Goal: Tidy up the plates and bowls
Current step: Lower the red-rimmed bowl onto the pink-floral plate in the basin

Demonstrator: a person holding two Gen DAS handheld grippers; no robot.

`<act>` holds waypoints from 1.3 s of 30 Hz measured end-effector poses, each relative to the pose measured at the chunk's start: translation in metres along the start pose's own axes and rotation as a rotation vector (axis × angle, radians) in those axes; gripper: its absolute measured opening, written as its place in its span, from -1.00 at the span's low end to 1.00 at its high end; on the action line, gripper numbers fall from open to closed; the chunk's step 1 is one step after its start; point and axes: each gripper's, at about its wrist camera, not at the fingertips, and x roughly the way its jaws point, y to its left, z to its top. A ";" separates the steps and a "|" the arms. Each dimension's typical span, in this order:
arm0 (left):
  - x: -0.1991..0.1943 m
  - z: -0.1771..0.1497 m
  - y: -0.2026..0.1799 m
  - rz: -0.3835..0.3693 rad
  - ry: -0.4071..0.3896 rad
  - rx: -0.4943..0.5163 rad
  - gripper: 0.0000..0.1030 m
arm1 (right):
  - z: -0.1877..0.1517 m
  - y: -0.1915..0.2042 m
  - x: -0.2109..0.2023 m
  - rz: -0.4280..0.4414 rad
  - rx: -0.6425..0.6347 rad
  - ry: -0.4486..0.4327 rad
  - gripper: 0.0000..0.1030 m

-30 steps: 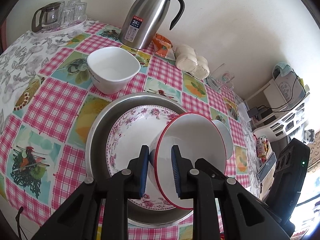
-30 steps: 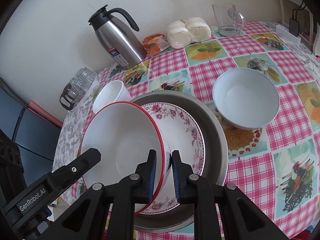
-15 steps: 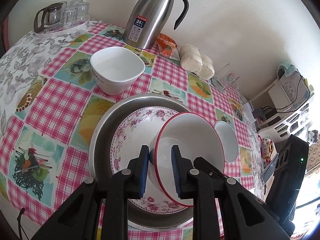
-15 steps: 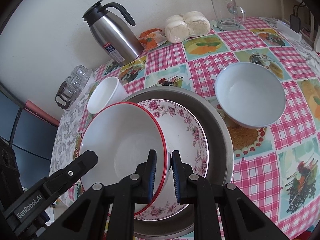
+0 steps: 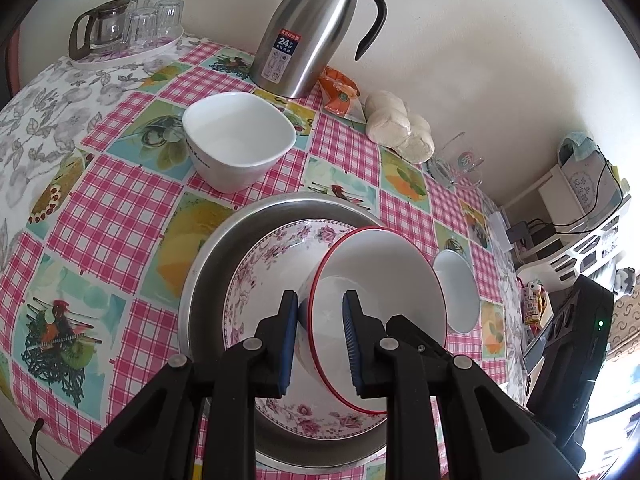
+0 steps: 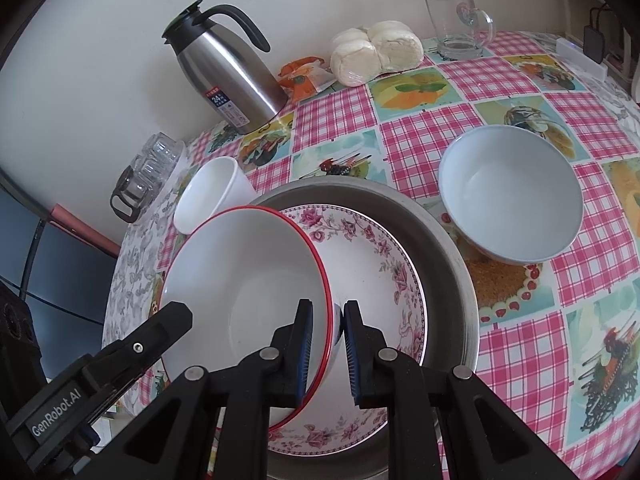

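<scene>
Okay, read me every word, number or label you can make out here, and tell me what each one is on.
"24" on the label of the steel thermos jug; its smaller print is too small to read.
"GenRobot.AI" on the left gripper.
The glass mug logo is blurred.

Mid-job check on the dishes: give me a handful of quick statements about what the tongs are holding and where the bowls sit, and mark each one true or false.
1. Both tongs grip the red-rimmed bowl by its rim. True: left tongs, right tongs.
2. The floral plate lies inside the metal basin. True.
3. The red-rimmed bowl sits flat and level. False: it is tilted, held over the floral plate.
4. The steel jug lies on its side. False: it stands upright near the wall.
5. A plain round bowl stands on the tablecloth outside the basin. True.
</scene>
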 end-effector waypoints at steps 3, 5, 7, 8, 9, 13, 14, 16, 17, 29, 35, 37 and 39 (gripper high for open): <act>0.006 0.000 0.002 0.007 0.015 -0.010 -0.57 | 0.000 0.000 0.005 -0.011 -0.003 0.009 -0.67; 0.009 0.000 0.005 0.013 0.024 -0.016 -0.57 | 0.000 0.000 0.007 -0.020 -0.006 0.014 -0.67; 0.011 0.001 0.006 0.013 0.027 -0.022 -0.57 | 0.000 0.001 0.010 -0.026 -0.010 0.021 -0.66; 0.012 0.001 0.006 0.012 0.027 -0.023 -0.57 | 0.000 0.001 0.011 -0.027 -0.012 0.022 -0.65; 0.012 0.001 0.007 0.012 0.027 -0.023 -0.57 | 0.000 0.001 0.012 -0.029 -0.014 0.022 -0.65; 0.012 0.001 0.006 0.012 0.026 -0.023 -0.57 | -0.001 0.002 0.012 -0.036 -0.021 0.022 -0.65; 0.012 0.001 0.006 0.012 0.027 -0.023 -0.57 | -0.001 0.001 0.012 -0.035 -0.021 0.023 -0.64; 0.012 0.001 0.006 0.011 0.028 -0.025 -0.57 | -0.001 0.002 0.011 -0.035 -0.024 0.024 -0.62; 0.013 0.001 0.007 0.010 0.030 -0.028 -0.57 | -0.001 0.002 0.011 -0.035 -0.025 0.024 -0.61; 0.013 0.001 0.009 -0.001 0.032 -0.041 -0.57 | 0.000 -0.001 0.013 -0.021 -0.012 0.030 -0.59; 0.015 0.001 0.010 -0.007 0.039 -0.055 -0.57 | -0.001 -0.002 0.014 -0.017 -0.010 0.030 -0.59; 0.014 0.001 0.011 -0.006 0.039 -0.057 -0.57 | -0.001 -0.002 0.013 -0.018 -0.011 0.030 -0.59; 0.015 0.002 0.011 -0.003 0.040 -0.059 -0.57 | -0.001 -0.002 0.013 -0.017 -0.010 0.031 -0.59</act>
